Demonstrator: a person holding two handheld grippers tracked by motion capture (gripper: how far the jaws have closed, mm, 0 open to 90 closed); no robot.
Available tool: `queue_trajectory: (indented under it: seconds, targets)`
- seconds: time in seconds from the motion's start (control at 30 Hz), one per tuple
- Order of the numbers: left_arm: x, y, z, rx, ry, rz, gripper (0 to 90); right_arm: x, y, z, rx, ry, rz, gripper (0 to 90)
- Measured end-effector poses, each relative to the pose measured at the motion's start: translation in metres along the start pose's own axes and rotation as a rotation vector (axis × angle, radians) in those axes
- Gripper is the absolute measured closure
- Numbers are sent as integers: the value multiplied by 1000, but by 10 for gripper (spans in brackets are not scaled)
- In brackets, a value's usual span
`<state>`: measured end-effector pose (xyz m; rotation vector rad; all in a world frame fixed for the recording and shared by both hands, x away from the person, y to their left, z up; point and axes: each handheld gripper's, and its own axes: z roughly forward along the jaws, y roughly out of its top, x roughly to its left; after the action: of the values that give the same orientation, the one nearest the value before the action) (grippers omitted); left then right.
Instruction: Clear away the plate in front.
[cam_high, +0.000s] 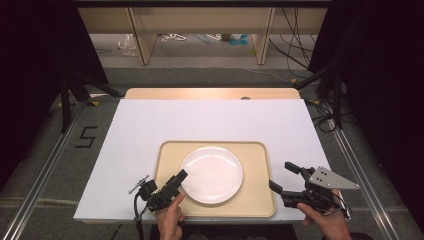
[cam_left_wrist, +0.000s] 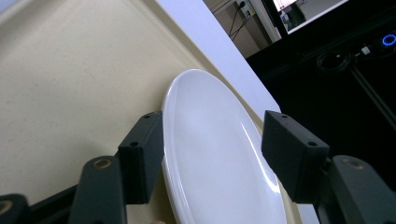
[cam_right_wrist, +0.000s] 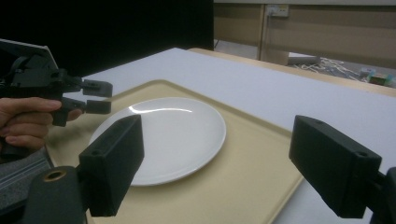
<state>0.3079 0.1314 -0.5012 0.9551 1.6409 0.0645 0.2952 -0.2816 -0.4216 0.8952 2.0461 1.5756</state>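
I am holding my left claw (cam_high: 181, 176) open astride the near rim of the white plate (cam_high: 212, 174) lying on the tray (cam_high: 260, 165), my right claw (cam_high: 281, 176) gaping empty beside it; closing off-centre is risking the glazed rim slipping.

Evenly lit from above over the white table (cam_high: 150, 130); dark, nearly black at both sides of the high view. Soft and slightly grainy throughout. Streaks of glare on the white plate (cam_right_wrist: 163, 135) along its far rim. Blurred close up on the black jaws in both gripper views; faint shadows only.
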Motion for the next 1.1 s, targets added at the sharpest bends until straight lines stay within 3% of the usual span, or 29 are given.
queue_trajectory:
  seconds: [0.17,0.23,0.3,0.33,0.4,0.67,0.8,0.97,1.1]
  targets:
    - [-4,3,-1,0,-14,47,308,0,0,1,-5,8,-1,187]
    - [-6,4,-3,6,-48,67,300,1,-1,1,-7,8,6,187]
    - [-9,6,-4,13,-45,132,282,1,-1,2,-12,7,2,187]
    - [-11,6,-5,11,-36,146,270,1,-1,1,-7,-3,0,187]
    - [-12,7,-5,18,-59,160,258,1,-1,1,-10,4,2,187]
    - [-22,7,-8,38,-75,298,240,1,-1,0,2,1,4,187]
    - [-28,7,-10,20,-125,335,210,2,-1,-1,11,0,11,186]
    - [-33,11,-16,18,-198,430,163,1,-2,-1,1,11,6,181]
    - [-36,13,-21,19,-209,494,161,1,-2,-1,11,5,2,174]
